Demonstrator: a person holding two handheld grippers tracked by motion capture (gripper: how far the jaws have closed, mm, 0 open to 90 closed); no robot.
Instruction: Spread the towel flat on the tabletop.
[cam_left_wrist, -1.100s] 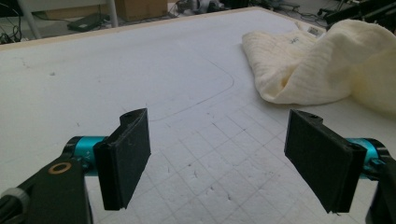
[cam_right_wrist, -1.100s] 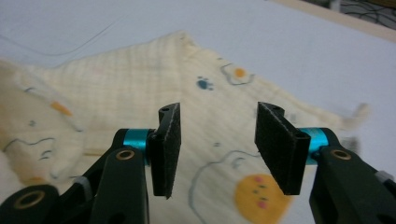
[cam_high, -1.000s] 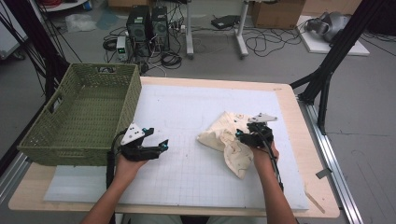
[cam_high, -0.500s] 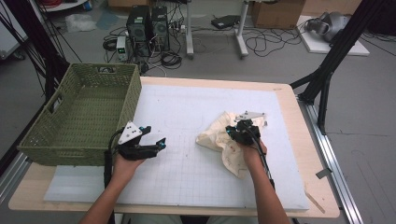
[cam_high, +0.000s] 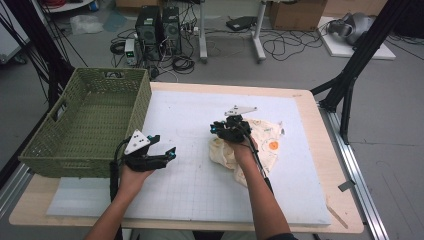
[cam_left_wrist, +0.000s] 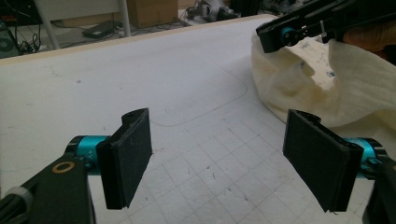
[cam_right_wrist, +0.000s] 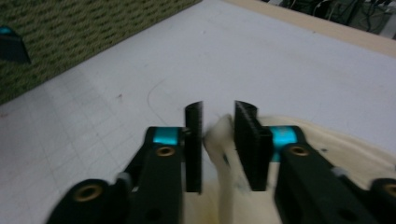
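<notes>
The light is even and soft, coming from above, and the white mat (cam_high: 200, 175) looks bright without strong glare. Shadows are weak; a faint one lies under the left gripper (cam_high: 161, 148). The high view is a little grainy (fine detail on the floor is lost). The right gripper view is blurred by motion, and the cream cloth (cam_right_wrist: 224, 140) smears there. The left gripper view is sharper, its far edge soft.

right hand-held gripper (cam_high: 223, 128) shifted left, jaws reopening over cloth (cam_high: 267, 145)
</notes>
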